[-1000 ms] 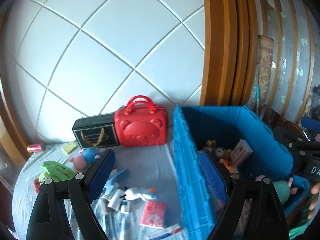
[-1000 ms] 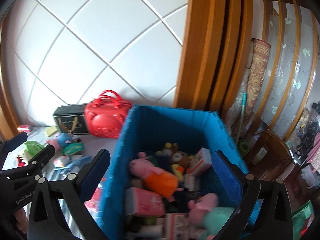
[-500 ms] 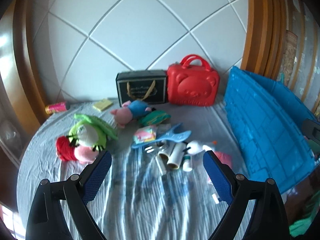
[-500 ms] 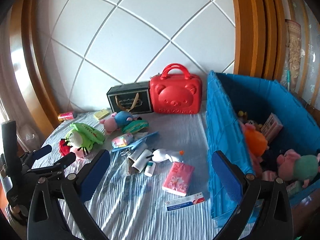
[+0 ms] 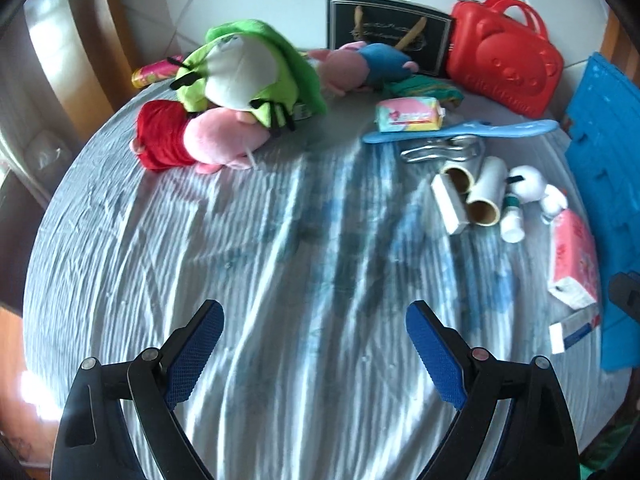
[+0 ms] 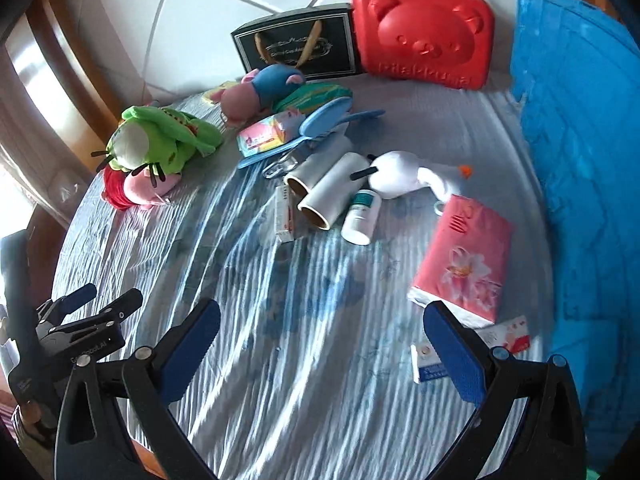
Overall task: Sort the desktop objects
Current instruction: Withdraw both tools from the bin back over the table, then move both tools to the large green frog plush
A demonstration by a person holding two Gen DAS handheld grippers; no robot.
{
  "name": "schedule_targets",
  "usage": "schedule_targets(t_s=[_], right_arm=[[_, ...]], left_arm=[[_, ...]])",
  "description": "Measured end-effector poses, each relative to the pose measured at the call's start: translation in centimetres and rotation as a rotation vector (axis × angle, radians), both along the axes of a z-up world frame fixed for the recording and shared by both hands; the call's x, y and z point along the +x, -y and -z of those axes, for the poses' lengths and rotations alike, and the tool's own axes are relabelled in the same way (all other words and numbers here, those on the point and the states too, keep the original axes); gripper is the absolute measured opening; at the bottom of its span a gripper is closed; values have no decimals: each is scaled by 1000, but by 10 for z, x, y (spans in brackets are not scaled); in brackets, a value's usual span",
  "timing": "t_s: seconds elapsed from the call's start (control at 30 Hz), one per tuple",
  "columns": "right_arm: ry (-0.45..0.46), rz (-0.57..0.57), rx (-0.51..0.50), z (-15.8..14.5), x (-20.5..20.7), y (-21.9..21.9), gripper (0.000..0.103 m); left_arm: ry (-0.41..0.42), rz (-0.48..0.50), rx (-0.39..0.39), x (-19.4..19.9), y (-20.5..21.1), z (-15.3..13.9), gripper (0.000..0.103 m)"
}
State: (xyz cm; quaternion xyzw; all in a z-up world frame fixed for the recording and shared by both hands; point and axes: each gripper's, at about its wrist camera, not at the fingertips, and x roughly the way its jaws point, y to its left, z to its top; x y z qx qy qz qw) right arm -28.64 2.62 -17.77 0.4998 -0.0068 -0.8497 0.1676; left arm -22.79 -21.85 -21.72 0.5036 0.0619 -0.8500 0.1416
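Both spread, empty: left gripper [image 5: 314, 354], right gripper [image 6: 322, 354]. Nearest right: pink tissue pack [image 6: 464, 258], desk's bin-side edge; you straddle its narrow width.

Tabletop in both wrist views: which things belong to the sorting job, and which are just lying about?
For sorting: green plush, pink tissue pack, white bottle, cardboard tubes, blue bin.

Probably just there: red bear case, black gift bag, striped cloth.
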Motion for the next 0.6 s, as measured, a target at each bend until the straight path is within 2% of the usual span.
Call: schedule_targets(t_s=[0.3, 0.47, 0.6], right_arm=[[-46, -159, -22, -17, -43, 84, 103], [-101, -187, -36, -39, -62, 139, 103], [-132, -155, -17, -53, -88, 185, 103]], left_arm=[[-76, -186, -43, -15, 92, -35, 94], [-127, -210, -96, -40, 146, -56, 94], [-160, -220, -124, -74, 193, -68, 94]])
